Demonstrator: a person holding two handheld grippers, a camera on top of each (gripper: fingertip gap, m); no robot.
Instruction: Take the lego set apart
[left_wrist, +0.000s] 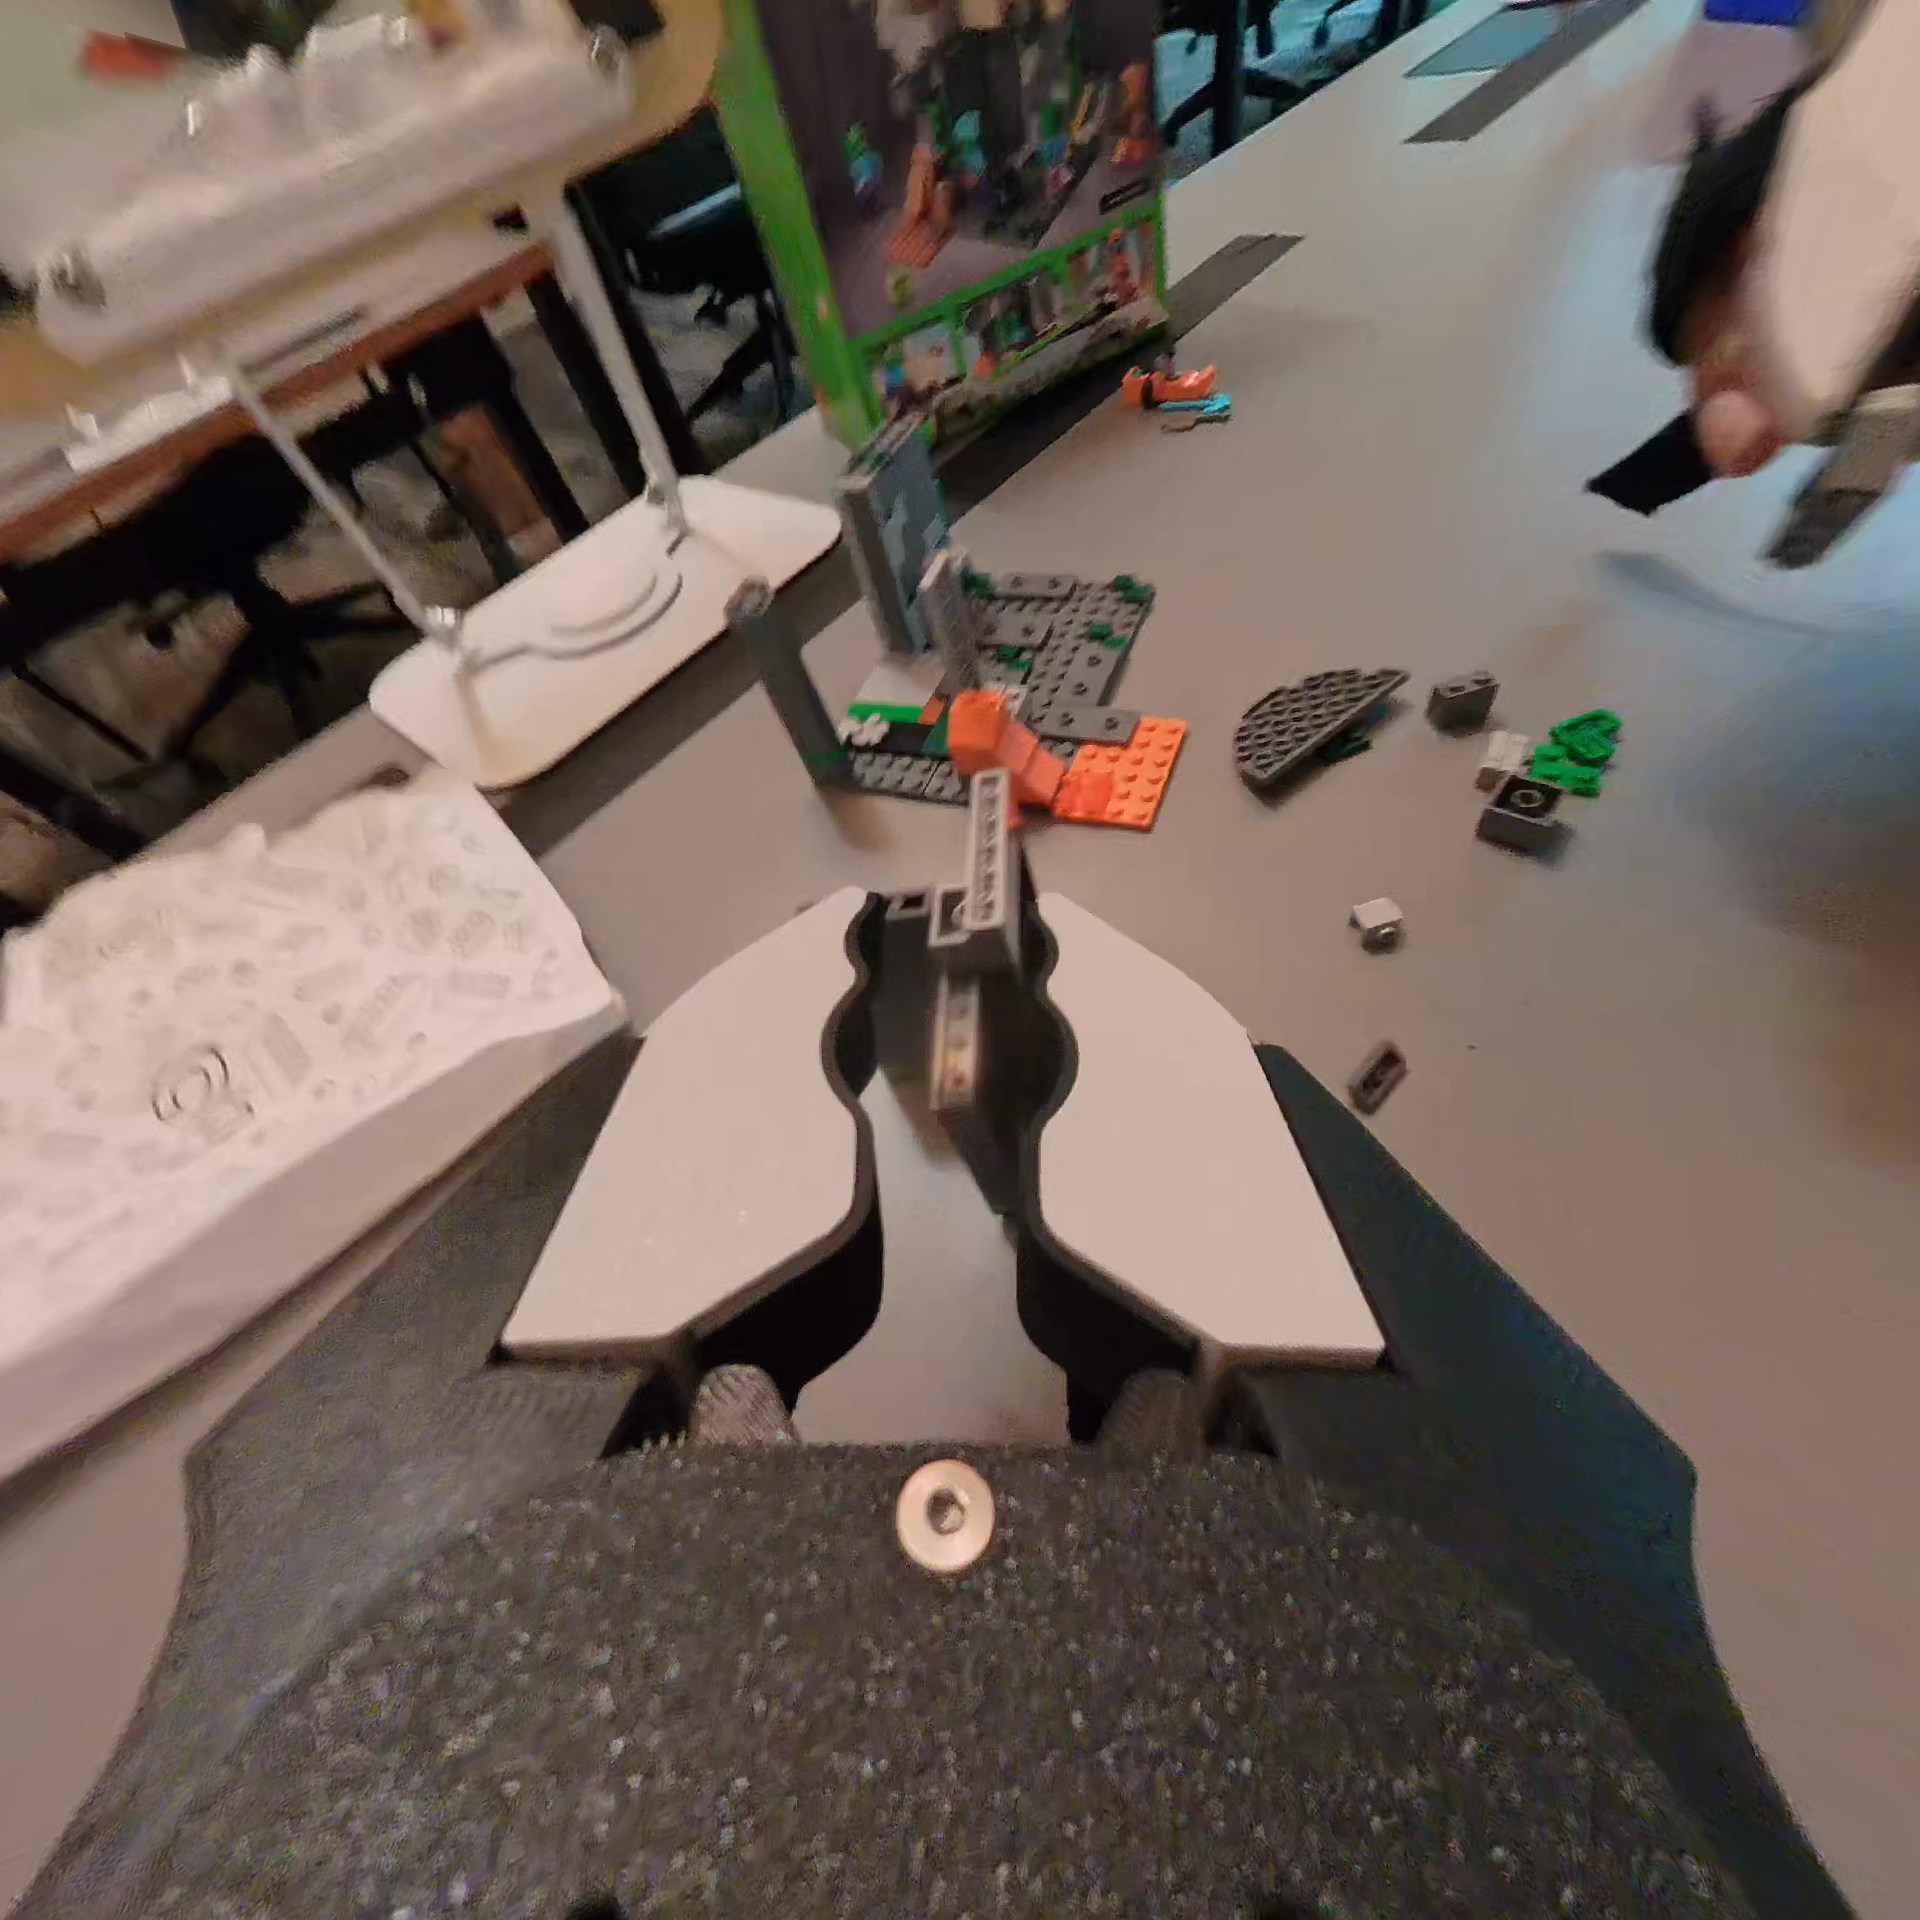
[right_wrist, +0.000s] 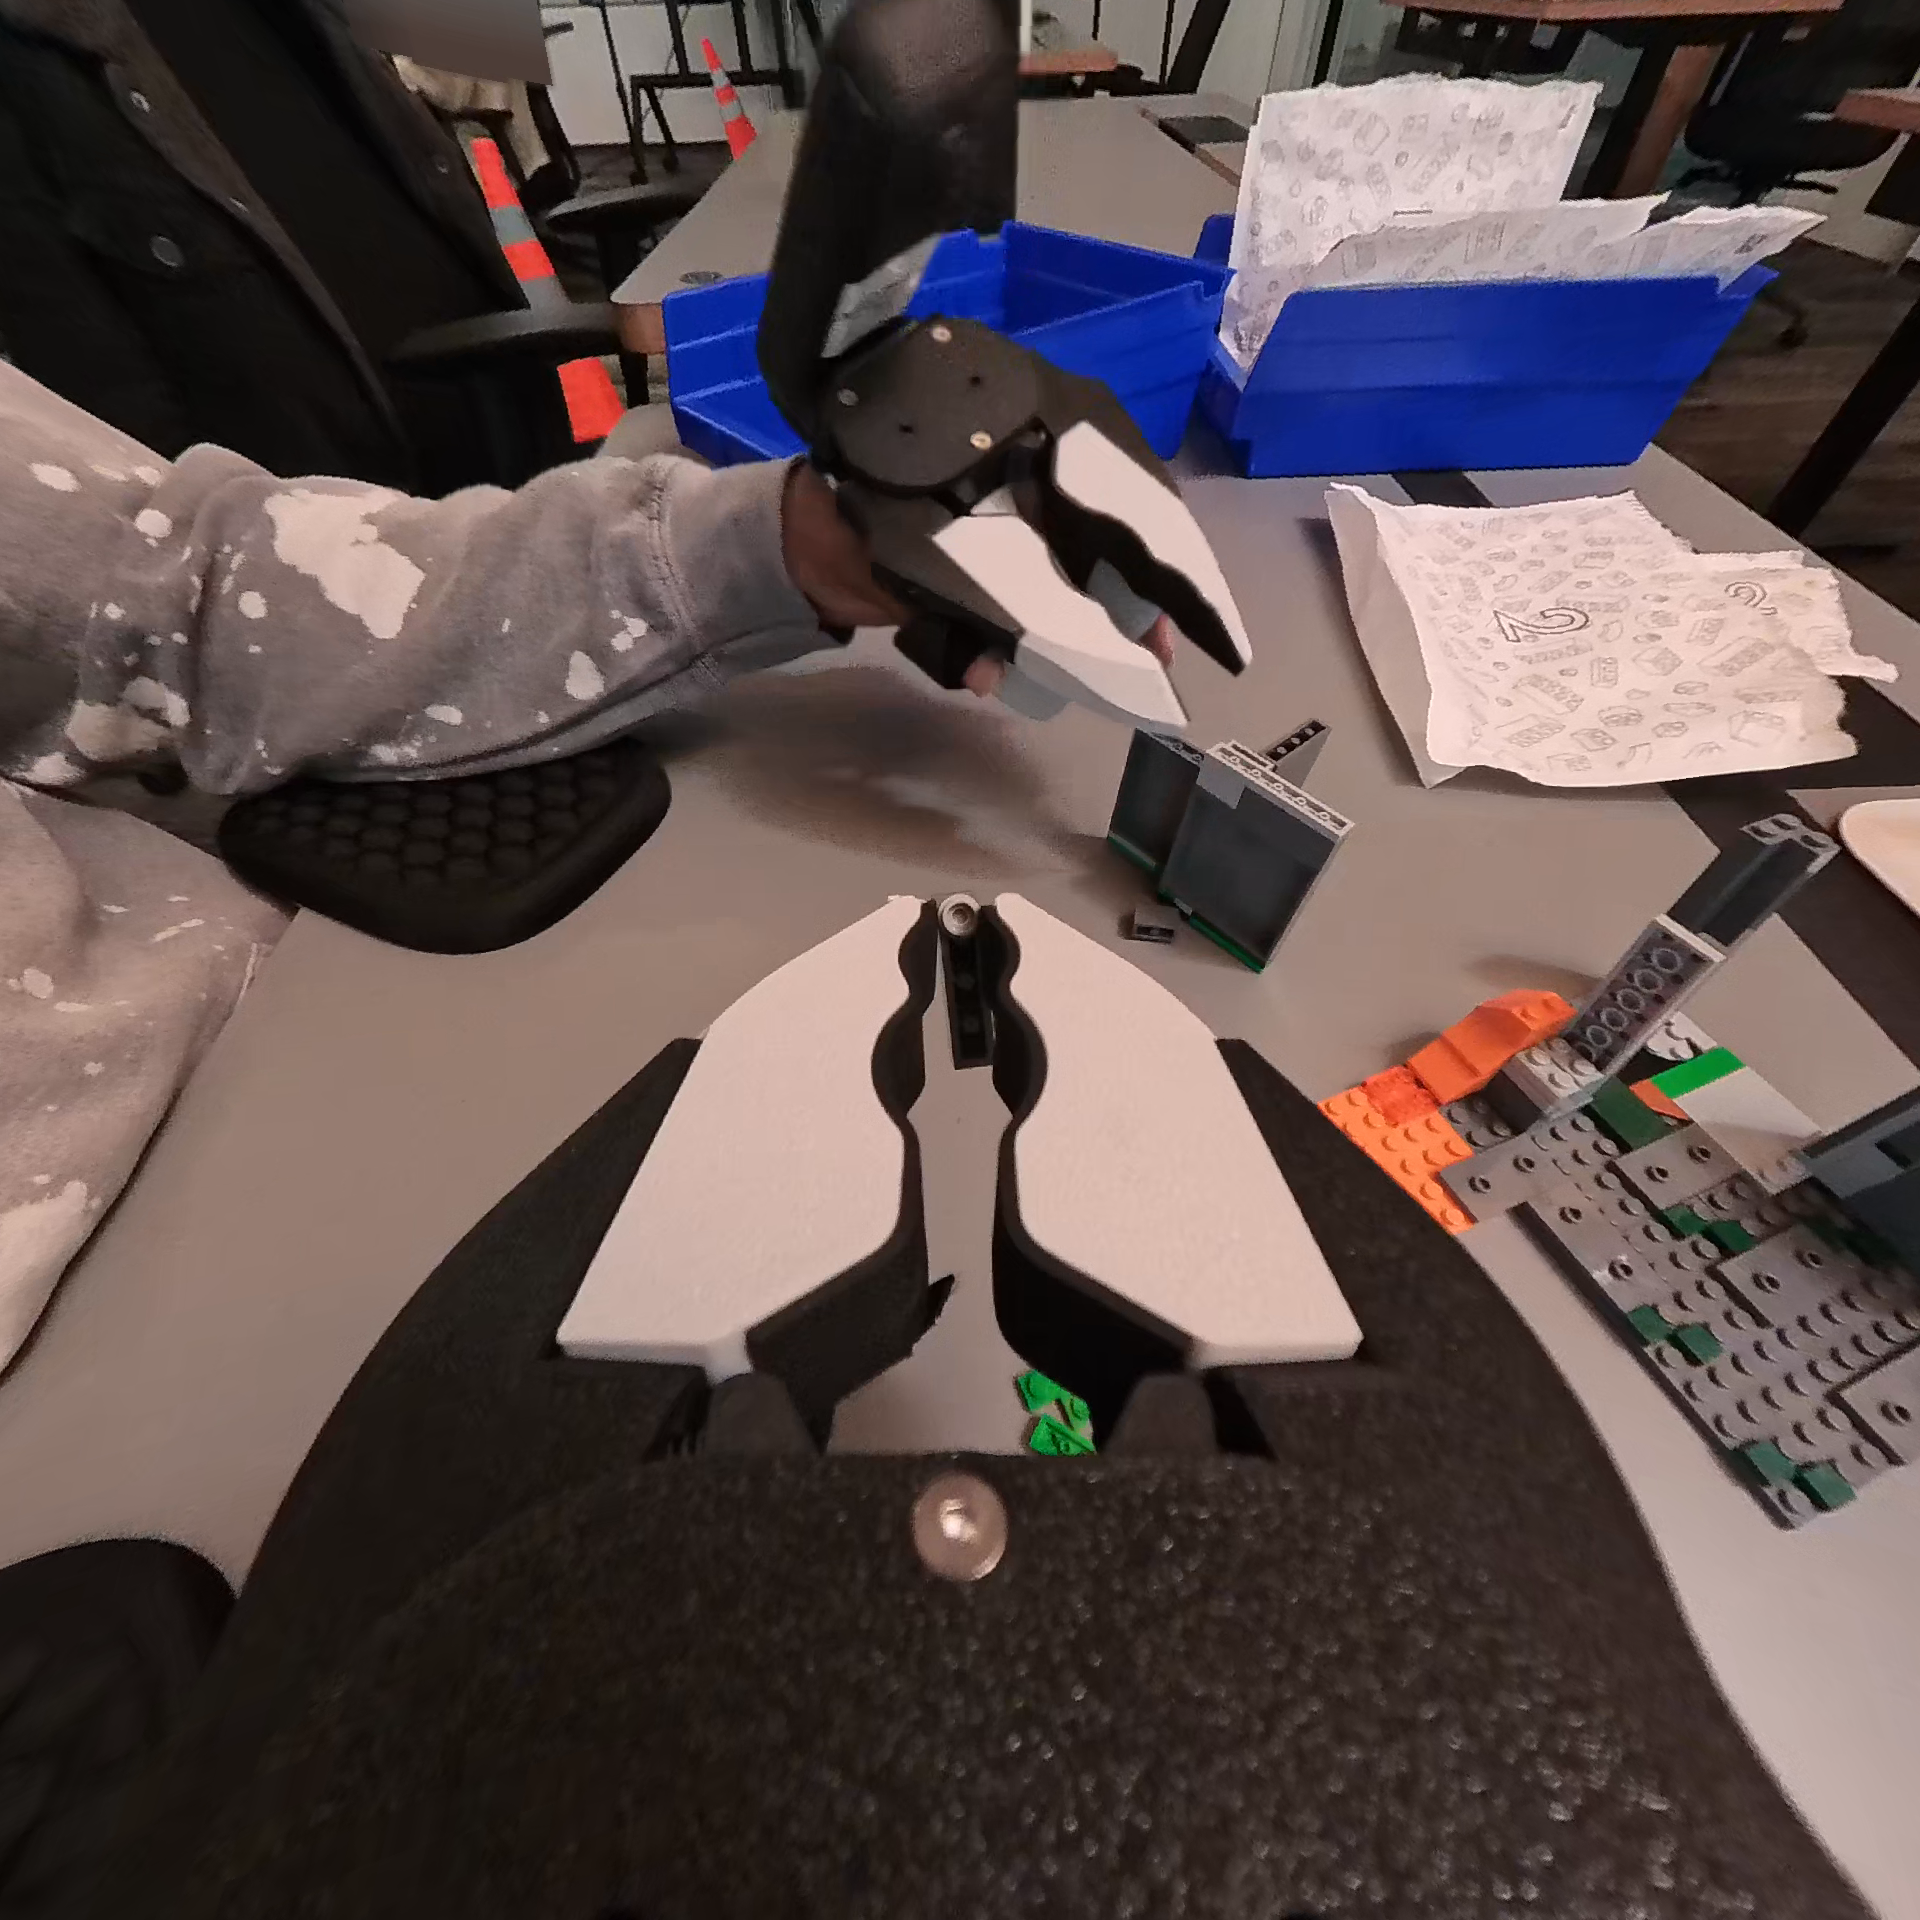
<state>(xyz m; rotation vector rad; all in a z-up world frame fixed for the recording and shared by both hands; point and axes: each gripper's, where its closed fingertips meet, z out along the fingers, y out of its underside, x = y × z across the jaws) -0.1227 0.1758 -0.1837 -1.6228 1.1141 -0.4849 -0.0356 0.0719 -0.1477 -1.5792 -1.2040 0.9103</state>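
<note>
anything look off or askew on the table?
Mostly expected teardown scatter. On the lego base, one long grey studded piece leans tilted instead of seated flat, and a grey wall section stands detached on the table, apart from the base.

Grey bleach-spotted sleeve (right_wrist: 364, 613); black grippers, pale grey fingers (right_wrist: 790, 1143)

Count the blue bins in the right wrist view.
2: one blue bin behind the far hand-held gripper, one blue bin right of it, holding paper. Others may be hidden.

Grey table (left_wrist: 1455, 1351) with lego base (left_wrist: 1039, 707), loose bricks (left_wrist: 1527, 769).
</note>
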